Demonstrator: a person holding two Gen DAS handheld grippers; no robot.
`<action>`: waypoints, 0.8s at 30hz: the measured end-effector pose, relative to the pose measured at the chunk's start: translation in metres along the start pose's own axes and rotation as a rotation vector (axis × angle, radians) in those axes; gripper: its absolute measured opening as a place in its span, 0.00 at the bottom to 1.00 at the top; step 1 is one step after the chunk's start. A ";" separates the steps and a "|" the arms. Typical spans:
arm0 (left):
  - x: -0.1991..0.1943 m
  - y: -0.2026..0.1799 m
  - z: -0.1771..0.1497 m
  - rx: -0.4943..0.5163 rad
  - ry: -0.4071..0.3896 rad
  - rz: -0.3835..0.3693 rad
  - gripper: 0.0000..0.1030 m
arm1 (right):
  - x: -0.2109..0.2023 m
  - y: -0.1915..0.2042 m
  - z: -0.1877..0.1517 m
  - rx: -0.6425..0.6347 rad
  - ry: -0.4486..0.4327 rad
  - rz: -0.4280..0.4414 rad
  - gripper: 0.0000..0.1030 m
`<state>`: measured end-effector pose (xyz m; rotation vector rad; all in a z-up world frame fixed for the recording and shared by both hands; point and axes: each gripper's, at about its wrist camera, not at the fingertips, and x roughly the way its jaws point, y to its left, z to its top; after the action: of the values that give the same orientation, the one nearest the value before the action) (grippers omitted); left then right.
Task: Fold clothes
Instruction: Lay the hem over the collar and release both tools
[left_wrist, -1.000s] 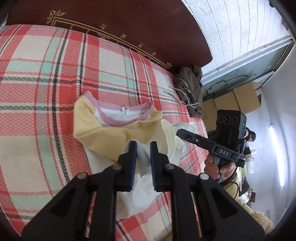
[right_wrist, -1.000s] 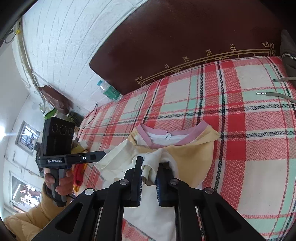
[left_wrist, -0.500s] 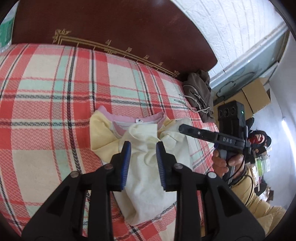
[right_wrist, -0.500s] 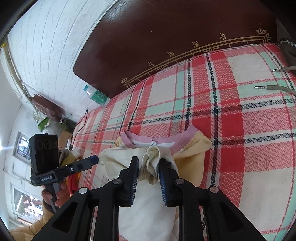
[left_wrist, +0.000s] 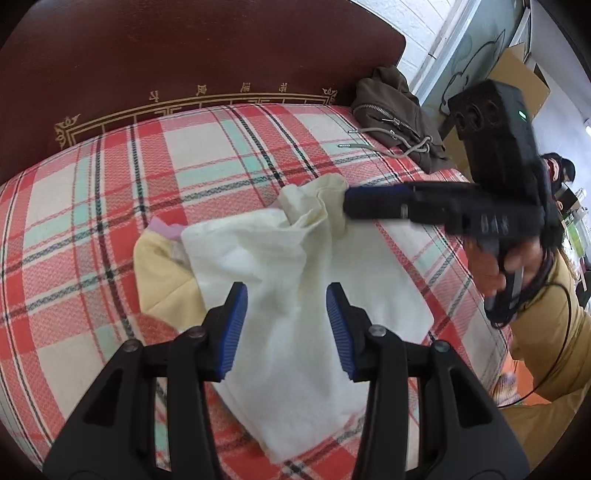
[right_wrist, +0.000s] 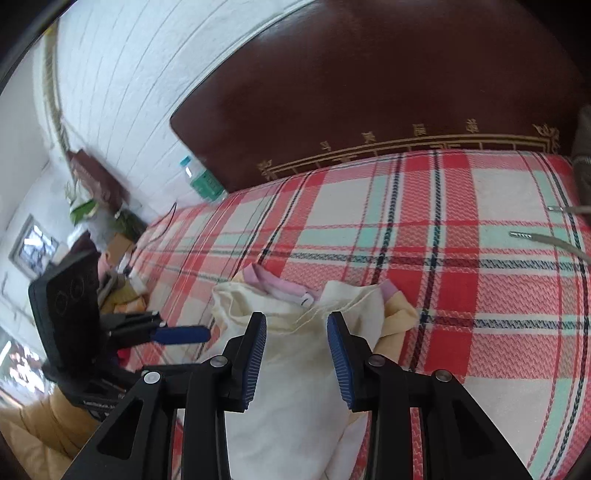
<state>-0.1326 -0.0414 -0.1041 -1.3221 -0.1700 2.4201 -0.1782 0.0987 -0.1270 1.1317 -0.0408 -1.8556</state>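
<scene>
Just folded shirt (left_wrist: 295, 295) on bed (left_wrist: 92, 206)

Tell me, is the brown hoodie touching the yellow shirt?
Apart. The left wrist view shows a strip of bare plaid blanket between the brown hoodie and the yellow shirt.

A bed covered in a red, white and mint plaid blanket (right_wrist: 461, 229) fills the scene, backed by a dark reddish-brown headboard (left_wrist: 192, 55) with a gold ornamental border. Behind it stands a white painted brick wall (right_wrist: 122, 85), with a green-labelled plastic bottle (right_wrist: 201, 177) by the headboard's edge and a daylit window (right_wrist: 33, 247) farther off. On the opposite side sit cardboard boxes (left_wrist: 524, 74), and a brown hooded jacket (left_wrist: 395, 110) lies on the bed's corner.
</scene>
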 end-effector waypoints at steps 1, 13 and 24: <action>0.005 0.002 0.004 -0.002 0.003 0.007 0.45 | 0.006 0.006 -0.002 -0.044 0.014 -0.004 0.32; 0.012 0.061 -0.006 -0.227 -0.023 0.028 0.49 | 0.042 -0.013 0.001 -0.016 0.035 -0.077 0.38; -0.021 0.054 -0.082 -0.360 0.003 -0.187 0.77 | -0.022 -0.046 -0.056 0.142 0.006 0.001 0.75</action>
<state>-0.0685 -0.1055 -0.1481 -1.3829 -0.7240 2.2989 -0.1666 0.1632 -0.1651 1.2339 -0.1723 -1.8718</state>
